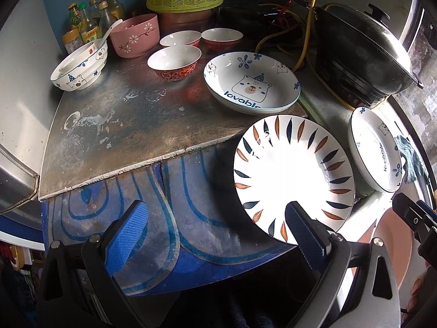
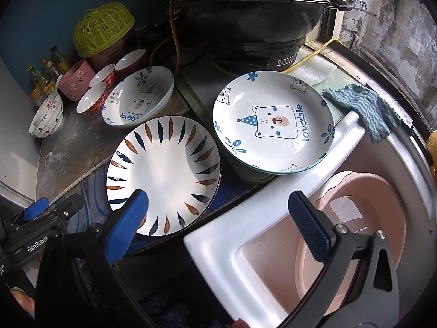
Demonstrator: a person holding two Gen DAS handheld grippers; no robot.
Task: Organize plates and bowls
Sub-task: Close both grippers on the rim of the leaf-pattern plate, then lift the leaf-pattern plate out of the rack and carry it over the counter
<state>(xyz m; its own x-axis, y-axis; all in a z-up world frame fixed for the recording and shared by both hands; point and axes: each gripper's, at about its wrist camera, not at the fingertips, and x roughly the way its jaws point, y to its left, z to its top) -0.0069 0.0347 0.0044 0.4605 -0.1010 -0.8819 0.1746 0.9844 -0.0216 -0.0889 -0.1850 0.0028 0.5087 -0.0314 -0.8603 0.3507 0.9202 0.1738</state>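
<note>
line up on the leaf plate rim before closing

the leaf-patterned plate (image 1: 293,179) lies flat at the near edge of the surface (image 1: 131,125), partly overhanging the blue patterned front, with its right side just beside the white sink rim (image 2: 245,218). 2 bear plates are in play: 1 (image 1: 251,82) sits further back on the surface, the other (image 2: 273,123) rests raised near the sink, by the black cooker (image 2: 245,13). 3 red-patterned bowls (image 1: 174,61), a pink bowl (image 1: 135,35) and a bear bowl with a spoon (image 1: 79,68) stand at the back left.

the left hand-held gripper (image 1: 215,218) has its jaws wide apart and holds nothing; its right finger reaches over the near rim of the leaf plate, its left finger over the blue front. the right hand-held gripper (image 2: 221,210) is also spread and empty, straddling the sink corner, its left finger over the leaf plate's near edge.

the step in hand looks like picking up the leaf plate, probably to stack it with the others. to do it well, 1 finger should slide under the overhanging rim and the other press on top, gripping deep enough that the glossy rim does not slip. lift level, since the bear plate stands close by.
</note>
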